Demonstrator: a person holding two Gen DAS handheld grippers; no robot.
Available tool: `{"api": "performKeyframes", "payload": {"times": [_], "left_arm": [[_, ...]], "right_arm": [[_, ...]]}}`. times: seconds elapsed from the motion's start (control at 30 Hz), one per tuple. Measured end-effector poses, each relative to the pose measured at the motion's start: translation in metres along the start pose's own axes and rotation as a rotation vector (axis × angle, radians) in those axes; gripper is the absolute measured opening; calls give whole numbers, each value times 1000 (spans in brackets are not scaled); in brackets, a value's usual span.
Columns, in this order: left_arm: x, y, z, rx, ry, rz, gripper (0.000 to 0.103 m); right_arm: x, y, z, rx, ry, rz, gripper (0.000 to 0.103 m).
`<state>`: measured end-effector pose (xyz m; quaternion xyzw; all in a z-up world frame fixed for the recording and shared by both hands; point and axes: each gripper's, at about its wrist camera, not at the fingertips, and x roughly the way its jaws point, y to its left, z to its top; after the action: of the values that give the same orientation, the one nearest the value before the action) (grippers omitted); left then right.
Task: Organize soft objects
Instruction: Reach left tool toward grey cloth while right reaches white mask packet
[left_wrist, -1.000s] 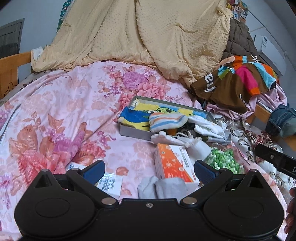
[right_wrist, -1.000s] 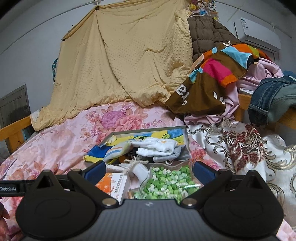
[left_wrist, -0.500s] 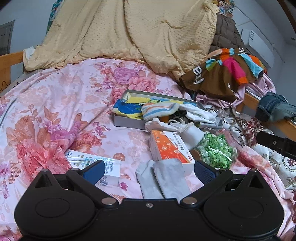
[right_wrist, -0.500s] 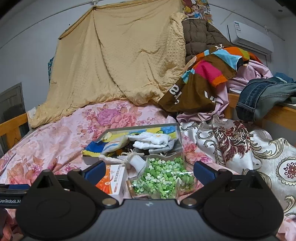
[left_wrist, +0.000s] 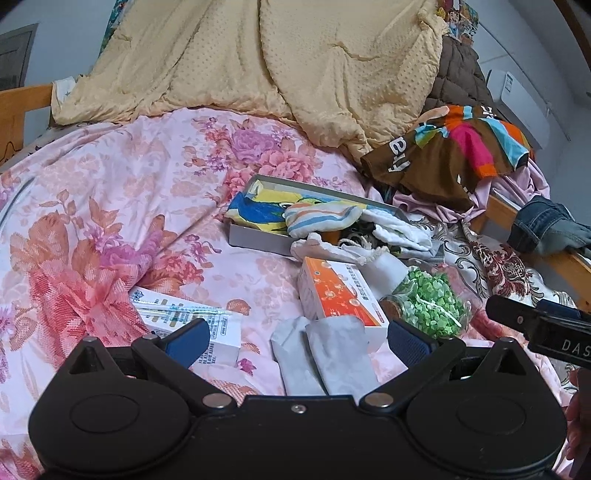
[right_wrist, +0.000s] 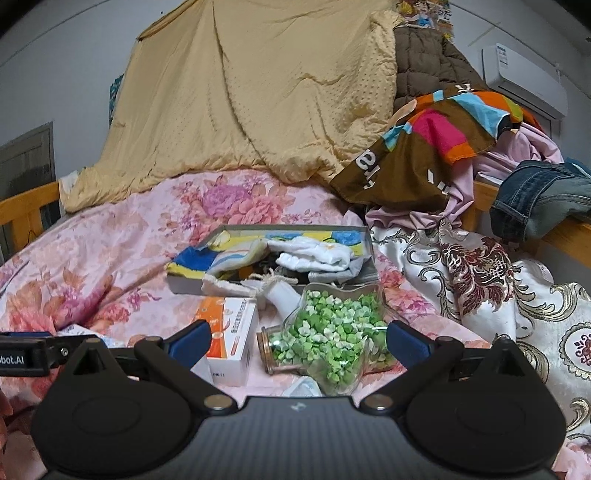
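So we had both grippers wide open and empty here. The left gripper (left_wrist: 297, 338) sat low over the bedspread (left_wrist: 110, 192) with the 2 grey socks (left_wrist: 325, 354) lying flat right between its fingers, a bit closer to the right finger. Looked to us like the socks were the next pick, headed for the tray (left_wrist: 255, 240) out ahead of the fingertips, which already had a striped sock (left_wrist: 321, 218) and white socks (left_wrist: 399, 230) piled in it.

Our take on doing it well: come down so both socks got pinched together near the middle, since they overlapped. The orange box (left_wrist: 340, 295) was touching the far end of the socks, just ahead of the right finger, so we had to keep that finger clear of it.

The right gripper (right_wrist: 297, 341) hovered with the jar (right_wrist: 328, 339) of green bits between its fingers, not touching that we could tell. It's hard stuff, so we figured leave it.
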<state>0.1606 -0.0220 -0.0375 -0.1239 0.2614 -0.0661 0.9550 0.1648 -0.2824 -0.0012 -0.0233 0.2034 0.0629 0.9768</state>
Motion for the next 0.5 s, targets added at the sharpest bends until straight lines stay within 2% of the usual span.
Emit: {"api": "performKeyframes", "payload": {"times": [0.3, 0.5], "left_arm": [[19, -7, -7, 60, 53, -32, 102], [32, -15, -13, 126, 98, -65, 102]], "right_arm": [[12, 2, -3, -10, 60, 15, 103], [19, -7, -3, 51, 98, 12, 103]]}}
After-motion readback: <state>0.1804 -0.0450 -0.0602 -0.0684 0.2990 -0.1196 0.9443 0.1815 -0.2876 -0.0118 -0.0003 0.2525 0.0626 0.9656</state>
